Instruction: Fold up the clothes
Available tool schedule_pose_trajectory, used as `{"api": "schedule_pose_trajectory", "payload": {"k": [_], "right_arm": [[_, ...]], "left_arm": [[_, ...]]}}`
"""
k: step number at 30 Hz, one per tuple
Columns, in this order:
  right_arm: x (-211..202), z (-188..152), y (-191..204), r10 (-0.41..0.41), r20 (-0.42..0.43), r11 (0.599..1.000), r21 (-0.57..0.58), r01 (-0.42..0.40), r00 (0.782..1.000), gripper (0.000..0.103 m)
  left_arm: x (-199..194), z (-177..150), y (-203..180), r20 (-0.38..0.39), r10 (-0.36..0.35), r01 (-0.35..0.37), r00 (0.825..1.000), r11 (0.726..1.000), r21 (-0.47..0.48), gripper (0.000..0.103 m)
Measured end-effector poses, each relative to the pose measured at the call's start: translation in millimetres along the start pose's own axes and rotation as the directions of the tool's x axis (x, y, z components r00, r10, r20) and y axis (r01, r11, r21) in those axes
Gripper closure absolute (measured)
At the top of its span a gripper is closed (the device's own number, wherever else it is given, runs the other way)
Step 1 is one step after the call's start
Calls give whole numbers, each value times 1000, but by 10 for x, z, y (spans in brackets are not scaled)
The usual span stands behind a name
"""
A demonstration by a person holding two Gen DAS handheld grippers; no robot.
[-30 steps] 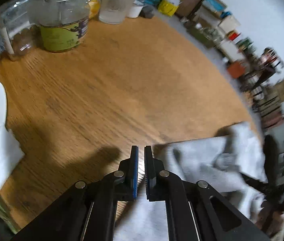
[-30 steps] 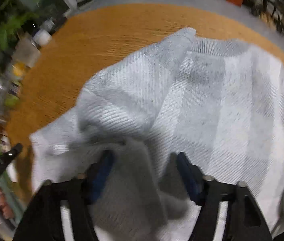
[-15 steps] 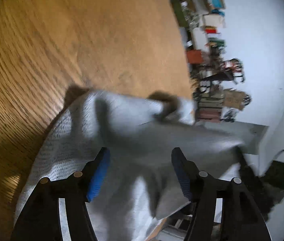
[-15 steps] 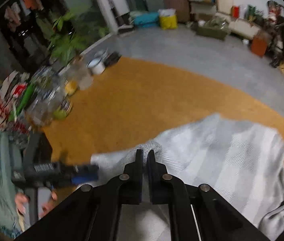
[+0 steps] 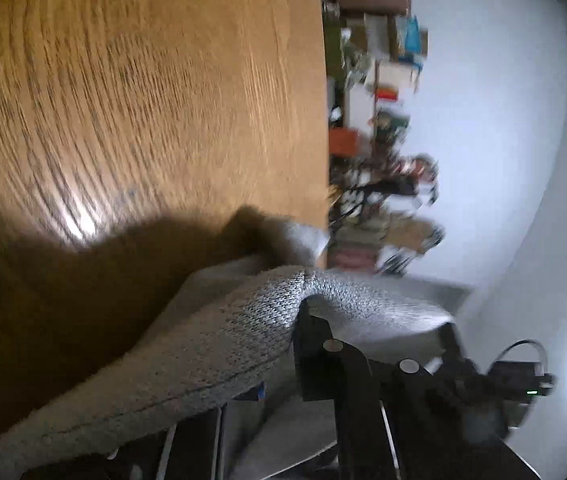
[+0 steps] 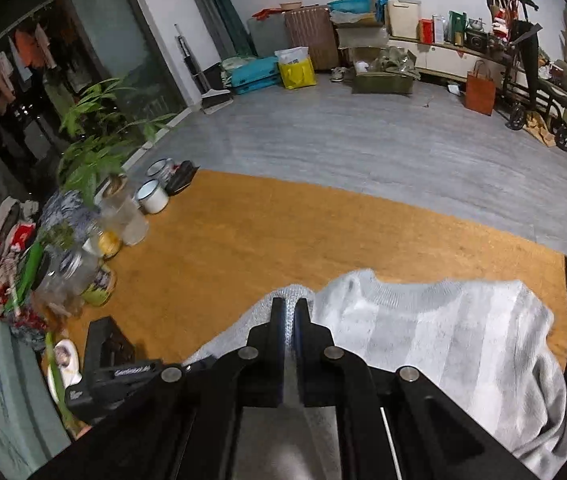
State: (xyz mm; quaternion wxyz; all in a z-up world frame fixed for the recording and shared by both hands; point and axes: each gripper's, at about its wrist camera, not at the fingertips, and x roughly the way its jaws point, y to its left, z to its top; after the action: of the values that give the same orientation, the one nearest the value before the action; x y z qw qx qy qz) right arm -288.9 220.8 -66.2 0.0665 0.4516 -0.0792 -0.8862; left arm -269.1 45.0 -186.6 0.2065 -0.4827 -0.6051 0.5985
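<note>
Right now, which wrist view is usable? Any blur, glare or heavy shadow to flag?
Left wrist view: motion-blurred on the wooden table and background clutter, a blown-out glare spot at the right edge, a dark shadow beside the grey knit sweater, which drapes over the left tool. Right wrist view: sharp and evenly lit, usual fisheye bending; right tool pinches the sweater crisply.

- Your work surface is a round wooden table (image 6: 267, 240) with a strong grain.
- A grey knit sweater (image 6: 443, 332) lies spread on its near right part.
- Along the left edge you have jars (image 6: 83, 276), glass cups (image 6: 127, 216) and two white enamel mugs (image 6: 154, 197) clustered together.
</note>
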Motion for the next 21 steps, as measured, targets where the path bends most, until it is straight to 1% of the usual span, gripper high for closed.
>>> {"api": "schedule_pose_trajectory", "payload": {"k": [1,3,4,6,8,10,11,13,14,15,16,17,19,20,21], "right_arm": [[57,76,1,1,9,1000,-2,-1,1000,99],[215,256,37,36,28,999,-2,-36,999,99],[319,322,104,58,32,998,-14,-57,998,99],[566,444,323,79,45,995,-62,-76,996,99],[762,501,583,97,70,988,-127,-88,993,99],[977,506,878,132,81,976,-182,-116,988,98],[1074,507,975,122,82,975,-195,-104,989,96],[1224,511,1032,43,81,982,-189,-27,996,66],[1278,507,1001,-9,79,985,-173,22,997,47],[1309,496,901,-73,72,987,-140,83,995,38],[1317,475,771,-123,60,986,-102,129,991,36],[1287,428,598,-142,39,988,-60,144,989,35],[1198,301,232,-142,-10,990,22,142,990,34],[1154,206,61,-140,-45,988,57,142,989,32],[1110,74,-97,-136,-90,986,84,144,987,31]], "left_arm": [[-53,47,14,26,-16,17,1000,1000,-15,94],[-161,142,42,81,-46,50,996,998,-42,94],[-231,178,60,116,-44,50,992,997,-51,94],[-346,222,122,170,-2,13,985,998,-68,94],[-449,249,181,221,48,-30,974,996,-83,94],[-499,292,251,236,85,-61,968,992,-108,94],[-527,300,277,246,117,-92,962,990,-111,94],[-531,278,270,267,164,-141,950,985,-103,94],[-538,273,250,266,177,-157,947,983,-96,94],[-543,269,229,265,190,-173,945,981,-89,94],[-527,274,197,254,211,-196,944,977,-83,94],[-510,315,145,239,239,-228,941,971,-73,93],[-597,334,78,229,283,-279,931,959,-52,91],[-620,299,38,229,306,-305,924,951,-37,86],[-646,279,-25,232,334,-341,914,940,-12,83]]}}
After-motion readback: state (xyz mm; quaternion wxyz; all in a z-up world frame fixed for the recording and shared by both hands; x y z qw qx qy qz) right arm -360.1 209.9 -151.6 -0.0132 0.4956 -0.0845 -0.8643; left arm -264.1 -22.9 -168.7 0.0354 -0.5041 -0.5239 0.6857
